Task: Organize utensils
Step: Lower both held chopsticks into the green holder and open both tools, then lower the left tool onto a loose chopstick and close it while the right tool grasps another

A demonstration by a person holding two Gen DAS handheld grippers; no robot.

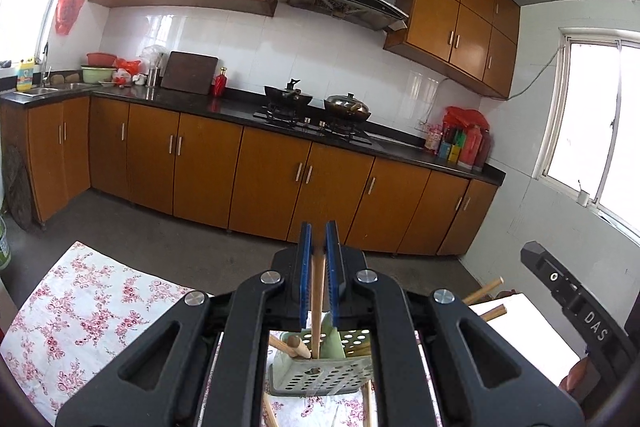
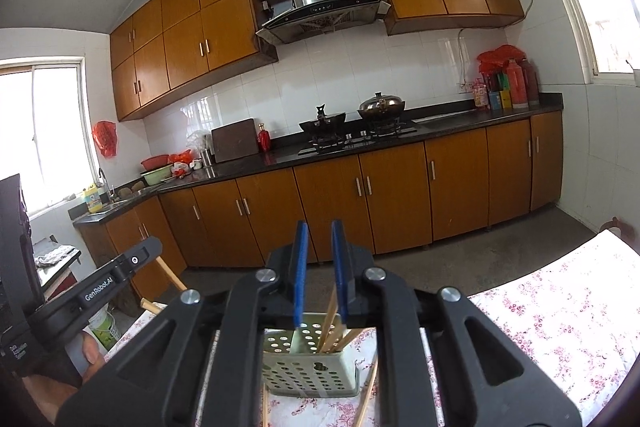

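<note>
Your left gripper [image 1: 319,239] is clamped on a wooden chopstick [image 1: 318,303] standing in the green perforated holder [image 1: 320,381] on the floral tablecloth [image 1: 80,307]. Your right gripper [image 2: 320,239] has its pads apart (chopsticks [image 2: 332,323] rise between them, untouched) over the same holder.

Left gripper [image 1: 319,227] clamped tight; right gripper [image 2: 319,227] with jaws slightly parted.

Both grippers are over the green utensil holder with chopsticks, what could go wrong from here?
1. The left gripper is shut on a wooden stick above the perforated holder; a tilted release might miss the compartment.
2. The right gripper has jaws parted around leaning chopsticks; pulling away might drag them out.
3. Loose chopsticks beside the holder could get knocked across the floral tablecloth.
</note>
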